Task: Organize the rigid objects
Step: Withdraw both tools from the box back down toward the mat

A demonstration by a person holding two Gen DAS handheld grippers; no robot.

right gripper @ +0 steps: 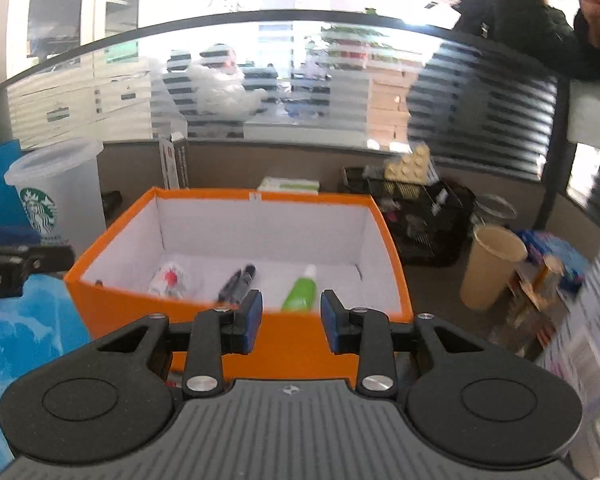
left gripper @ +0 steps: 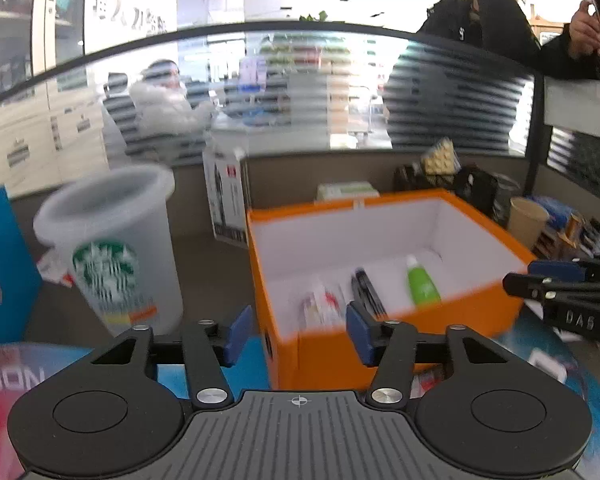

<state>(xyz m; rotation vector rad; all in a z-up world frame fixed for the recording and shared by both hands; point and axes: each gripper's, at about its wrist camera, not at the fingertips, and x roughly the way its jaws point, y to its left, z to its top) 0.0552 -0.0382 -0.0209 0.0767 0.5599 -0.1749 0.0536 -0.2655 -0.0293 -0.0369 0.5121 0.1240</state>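
On my far left stands a frosted Starbucks cup (left gripper: 112,256). My left gripper (left gripper: 296,330) is spread apart and empty before the orange box (left gripper: 384,344), which holds a small packet (left gripper: 320,306), a black pen (left gripper: 366,290) and a green bottle (left gripper: 420,286). My right gripper (right gripper: 290,320) is parted, holding nothing.

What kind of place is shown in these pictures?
Most likely an office. A desk partition with striped glass runs behind the desk, cabinets stand beyond it, and a black mesh desk organizer holds small supplies.
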